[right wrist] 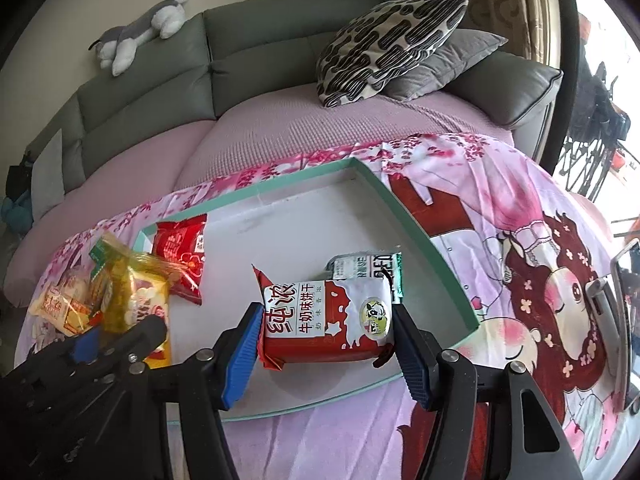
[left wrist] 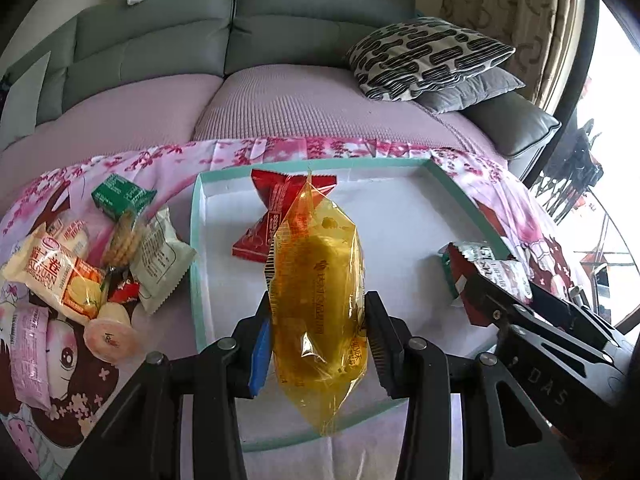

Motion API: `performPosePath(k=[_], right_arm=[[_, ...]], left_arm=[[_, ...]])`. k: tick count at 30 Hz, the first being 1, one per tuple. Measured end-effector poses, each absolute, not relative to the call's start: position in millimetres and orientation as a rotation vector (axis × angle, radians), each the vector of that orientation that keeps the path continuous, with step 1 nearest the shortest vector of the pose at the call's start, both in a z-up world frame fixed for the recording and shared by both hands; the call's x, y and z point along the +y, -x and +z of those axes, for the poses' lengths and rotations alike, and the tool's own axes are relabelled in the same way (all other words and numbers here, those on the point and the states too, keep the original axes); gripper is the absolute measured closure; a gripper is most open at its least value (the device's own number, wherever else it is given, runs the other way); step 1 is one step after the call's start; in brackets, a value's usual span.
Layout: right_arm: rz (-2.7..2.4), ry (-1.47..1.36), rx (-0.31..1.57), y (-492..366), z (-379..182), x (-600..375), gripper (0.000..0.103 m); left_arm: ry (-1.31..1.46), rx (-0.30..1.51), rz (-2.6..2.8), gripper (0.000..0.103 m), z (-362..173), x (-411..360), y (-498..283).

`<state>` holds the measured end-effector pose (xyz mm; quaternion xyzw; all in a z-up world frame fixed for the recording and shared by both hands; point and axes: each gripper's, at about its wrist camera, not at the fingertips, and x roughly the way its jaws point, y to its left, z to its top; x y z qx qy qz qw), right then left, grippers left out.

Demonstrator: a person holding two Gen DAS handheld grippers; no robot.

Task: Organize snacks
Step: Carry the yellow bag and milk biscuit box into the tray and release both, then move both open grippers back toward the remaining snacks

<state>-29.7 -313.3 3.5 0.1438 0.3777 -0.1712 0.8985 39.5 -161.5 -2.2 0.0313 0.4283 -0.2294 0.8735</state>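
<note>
My left gripper (left wrist: pixel 318 336) is shut on a clear yellow snack packet (left wrist: pixel 316 300) and holds it upright over the near part of a white tray with a teal rim (left wrist: pixel 196 240). A red packet (left wrist: pixel 272 216) lies in the tray's far left corner. My right gripper (right wrist: pixel 326 340) is shut on a red-and-white milk biscuit packet (right wrist: pixel 324 320) over the right half of the tray (right wrist: pixel 420 240). A green-and-silver packet (right wrist: pixel 364 266) lies just behind it. Each view catches the other gripper: the right gripper (left wrist: pixel 508 292) and the left gripper (right wrist: pixel 120 338) with the yellow packet (right wrist: pixel 128 292).
A pile of loose snacks (left wrist: pixel 80 272), with a green box (left wrist: pixel 120 196), lies left of the tray on a pink cartoon cloth (right wrist: pixel 520 280). A grey sofa (left wrist: pixel 280 20) with patterned cushions (left wrist: pixel 428 56) stands behind. A phone-like device (right wrist: pixel 624 320) is at the far right.
</note>
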Motion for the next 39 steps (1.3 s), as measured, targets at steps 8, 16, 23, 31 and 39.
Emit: performPosePath(k=[8,16,23,31,39], right_arm=[[-0.358,-0.287,0.793,29,3,-314,0.036],[-0.361,-0.268,0.806,27,1,-313,0.026],[-0.359,-0.257,0.788,27,3,-311,0.011],[-0.342,-0.255,0.762,28,3,-311,0.0],[-0.343,-0.267,0.756,28,3,-312,0.0]], left_arm=[[-0.025,0.884,-0.434,0.036,10,-150,-42],[-0.016,0.855,-0.34,0.016,21,-131,-44],[-0.054,0.8,-0.194,0.006,26,-112,-48],[-0.174,0.744,0.056,0.002,21,-89,-52],[-0.139,0.749,0.034,0.002,23,-80,-51]])
